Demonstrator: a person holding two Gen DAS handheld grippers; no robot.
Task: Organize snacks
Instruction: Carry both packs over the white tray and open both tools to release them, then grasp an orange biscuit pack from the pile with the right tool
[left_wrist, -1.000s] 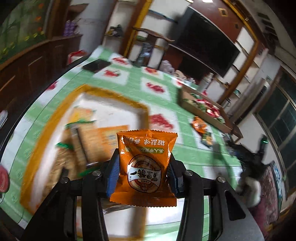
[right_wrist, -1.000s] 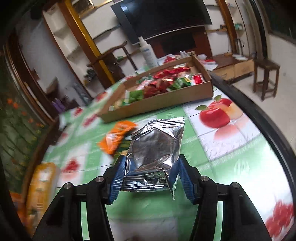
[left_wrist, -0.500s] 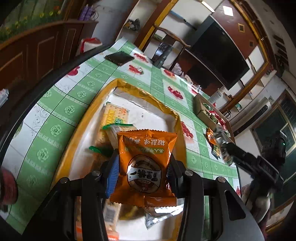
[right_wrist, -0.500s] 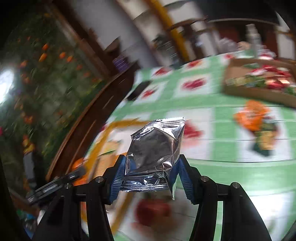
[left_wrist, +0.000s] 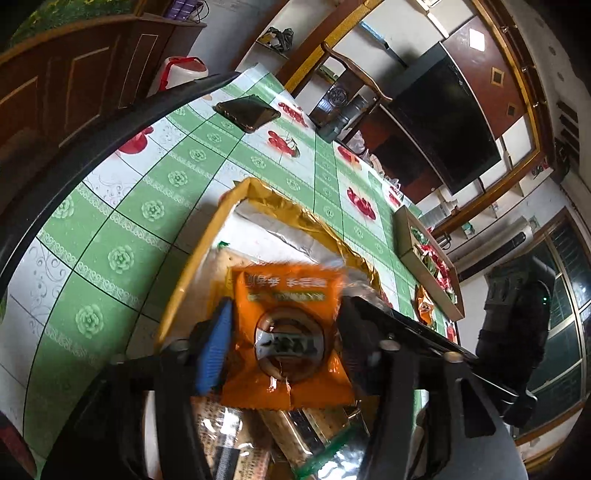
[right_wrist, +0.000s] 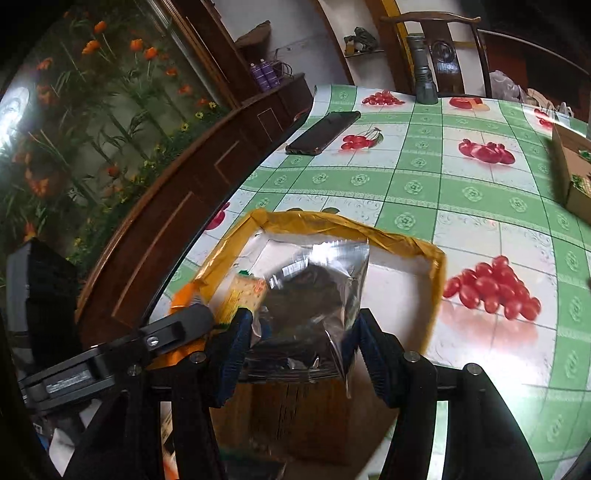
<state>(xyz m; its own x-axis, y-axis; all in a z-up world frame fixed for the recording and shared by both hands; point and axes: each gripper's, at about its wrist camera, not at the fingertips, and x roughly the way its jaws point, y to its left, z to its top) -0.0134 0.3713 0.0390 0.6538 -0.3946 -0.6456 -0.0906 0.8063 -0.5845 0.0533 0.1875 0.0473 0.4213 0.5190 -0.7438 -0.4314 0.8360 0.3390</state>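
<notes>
My left gripper (left_wrist: 284, 343) has widened over the yellow-rimmed box (left_wrist: 221, 221); the orange snack packet (left_wrist: 288, 332) sits loose and blurred between the spread jaws, just above cracker packs (left_wrist: 303, 435) inside the box. My right gripper (right_wrist: 301, 339) is over the same box (right_wrist: 406, 240), its jaws also spread, with a silver foil packet (right_wrist: 317, 288) between the blue pads. Whether the pads still touch the packets is unclear. The left gripper (right_wrist: 177, 328) shows at the left of the right wrist view, the orange packet's corner (right_wrist: 183, 295) beside it.
A cardboard tray of mixed snacks (left_wrist: 428, 266) stands at the far right, with loose packets (left_wrist: 424, 306) beside it. A black phone (left_wrist: 247, 110) lies near the table's far edge, and a grey flashlight (right_wrist: 423, 74) stands beyond it. The tablecloth (right_wrist: 461, 192) is green checked.
Both grippers moved down over the yellow-rimmed box. The left jaws have spread and the orange packet has slipped and blurs. The right jaws have widened around the silver packet.
</notes>
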